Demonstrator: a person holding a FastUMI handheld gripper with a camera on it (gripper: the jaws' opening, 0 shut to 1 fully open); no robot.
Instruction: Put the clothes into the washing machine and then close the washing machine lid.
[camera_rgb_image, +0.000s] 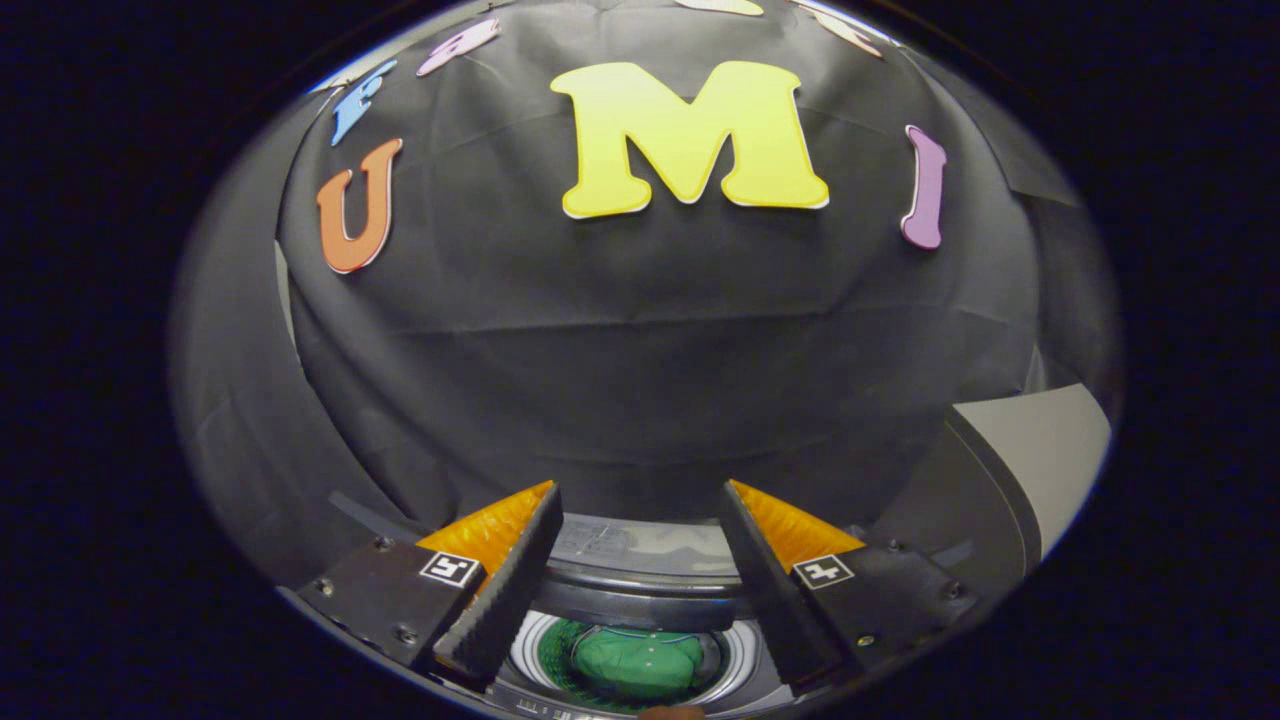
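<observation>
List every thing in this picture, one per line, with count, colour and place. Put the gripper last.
washing machine: one, dark grey body with a round top opening, below and just beyond the fingers.
drum: one, white rim with a green-lit inside, seen between the fingers.
clothes: one bundle, green, lying inside the drum.
washing machine lid: one, grey panel with a dark edge, standing raised to the right of the opening.
booth wall: one, black cloth, behind the machine.
gripper: one, black fingers with orange sides, spread wide apart above the opening, holding nothing.
</observation>
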